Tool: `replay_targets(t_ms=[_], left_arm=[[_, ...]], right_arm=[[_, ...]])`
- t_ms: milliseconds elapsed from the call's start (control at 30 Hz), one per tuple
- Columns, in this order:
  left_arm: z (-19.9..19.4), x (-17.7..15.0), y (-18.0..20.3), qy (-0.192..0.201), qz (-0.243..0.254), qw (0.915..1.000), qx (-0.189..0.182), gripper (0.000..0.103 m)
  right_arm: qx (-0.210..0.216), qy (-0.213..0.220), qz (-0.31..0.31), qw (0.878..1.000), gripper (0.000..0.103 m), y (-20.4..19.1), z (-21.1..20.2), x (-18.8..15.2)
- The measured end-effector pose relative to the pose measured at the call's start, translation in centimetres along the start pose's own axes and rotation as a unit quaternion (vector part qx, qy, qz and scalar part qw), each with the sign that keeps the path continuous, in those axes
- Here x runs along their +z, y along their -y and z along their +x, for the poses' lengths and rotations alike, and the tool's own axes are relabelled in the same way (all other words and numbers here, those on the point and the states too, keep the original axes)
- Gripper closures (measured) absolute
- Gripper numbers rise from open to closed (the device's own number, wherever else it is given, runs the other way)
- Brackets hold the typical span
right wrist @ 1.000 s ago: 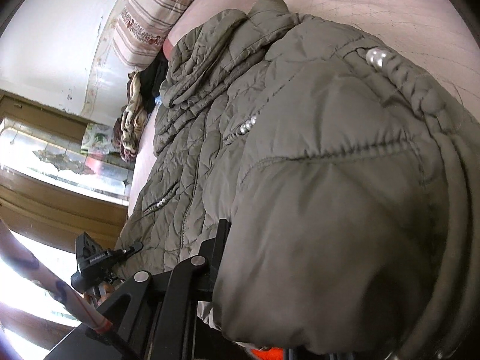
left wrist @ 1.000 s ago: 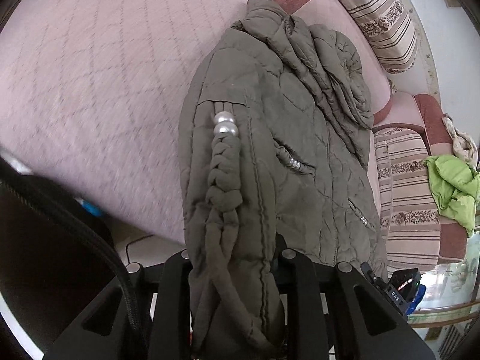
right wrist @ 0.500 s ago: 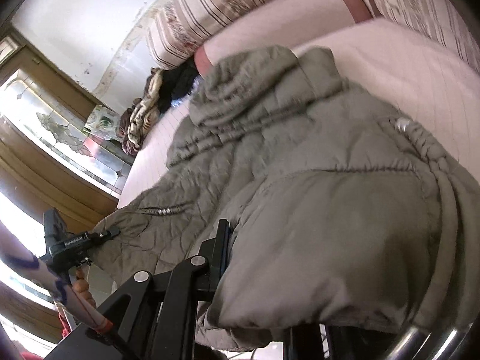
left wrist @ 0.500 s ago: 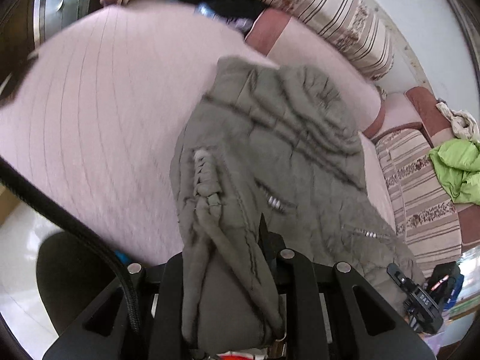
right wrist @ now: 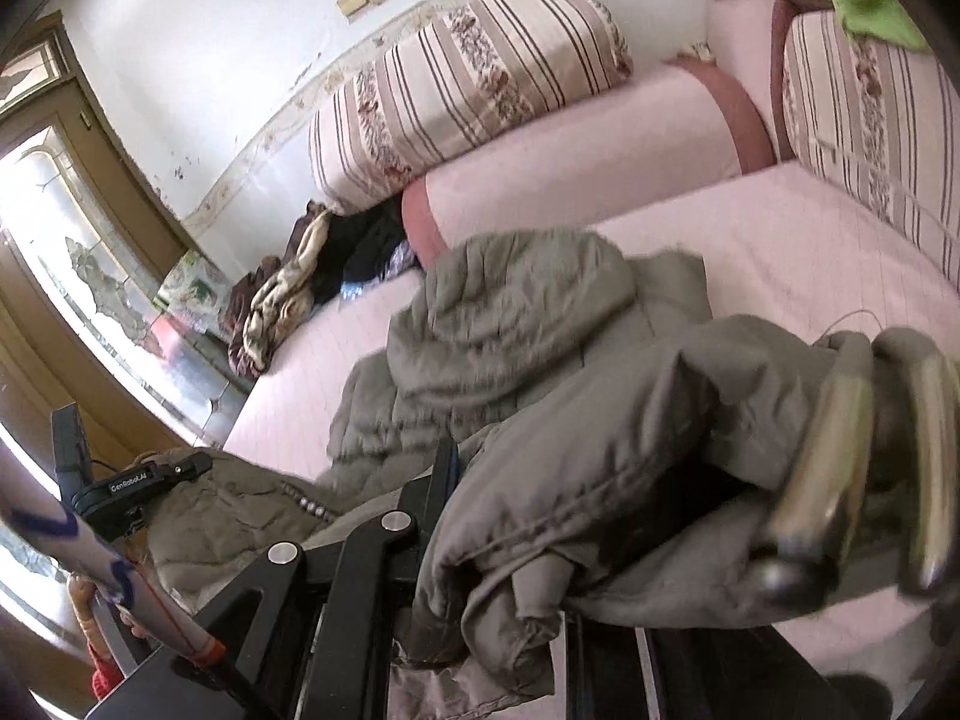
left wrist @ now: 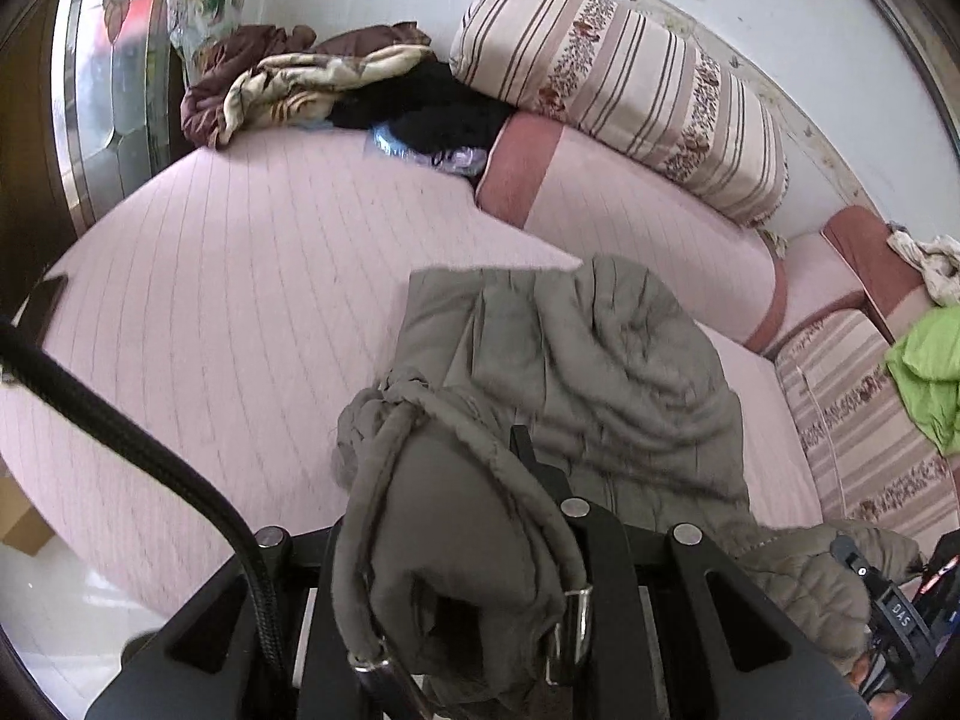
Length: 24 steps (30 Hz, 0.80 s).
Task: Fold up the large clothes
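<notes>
a pale pink quilted mattress (left wrist: 228,312) fills the corner of a white-walled room, edged by a pink bolster (left wrist: 648,222) and striped floral cushions (left wrist: 624,84). a rumpled brown and cream blanket (left wrist: 288,84) lies in the far corner beside dark clothing, and a lime-green garment (left wrist: 927,372) is draped over a cushion at the right edge. an olive quilted jacket (left wrist: 576,360) lies bunched across the mattress, its near end lifted off the surface. the left gripper (left wrist: 480,540) points forward over the bed, its jaws pinched on a thick fold of the jacket with a metal buckle (left wrist: 573,630) hanging near the lens. the right gripper (right wrist: 510,540), angled across the bed, likewise clamps a jacket fold, with metal strap ends (right wrist: 840,450) dangling close. the left gripper also appears low at the left of the right wrist view.
</notes>
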<state>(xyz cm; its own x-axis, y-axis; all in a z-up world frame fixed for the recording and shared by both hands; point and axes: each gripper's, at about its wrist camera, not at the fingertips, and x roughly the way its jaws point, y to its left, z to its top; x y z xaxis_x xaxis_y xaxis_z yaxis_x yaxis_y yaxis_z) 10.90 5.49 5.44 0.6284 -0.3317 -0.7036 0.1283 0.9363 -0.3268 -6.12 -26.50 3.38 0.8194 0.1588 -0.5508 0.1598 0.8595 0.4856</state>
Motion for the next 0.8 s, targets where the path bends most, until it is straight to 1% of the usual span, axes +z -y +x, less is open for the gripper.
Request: replay_targets(t_ms=[200,300,467,600,800], left_arm=[[2.7,4.5,1.4,0.0,-0.012,0.9999,0.009,0.084],[4.8,6.5,2.3,-0.001,-0.011,0.9996,0.026,0.083],[8.1,8.9,3.0,-0.01,-0.01,0.9986,0.05,0.083],[11.1,10.7,3.6,-0.017,-0.001,0.9964,0.083,0.083],[16.9,13.1,4.8,-0.03,0.024,0.9893,0.141,0.083]], right_arm=[[-0.004,0.013,0.02,1.0,0.087,0.2,2.7,4.3],[-0.013,0.014,0.022,1.0,0.087,0.4,4.6,6.3],[-0.037,0.01,0.022,0.999,0.087,1.2,8.1,9.0],[-0.06,0.002,0.028,0.998,0.087,2.1,11.6,11.2],[-0.097,-0.019,0.032,0.995,0.087,3.8,17.1,14.1]])
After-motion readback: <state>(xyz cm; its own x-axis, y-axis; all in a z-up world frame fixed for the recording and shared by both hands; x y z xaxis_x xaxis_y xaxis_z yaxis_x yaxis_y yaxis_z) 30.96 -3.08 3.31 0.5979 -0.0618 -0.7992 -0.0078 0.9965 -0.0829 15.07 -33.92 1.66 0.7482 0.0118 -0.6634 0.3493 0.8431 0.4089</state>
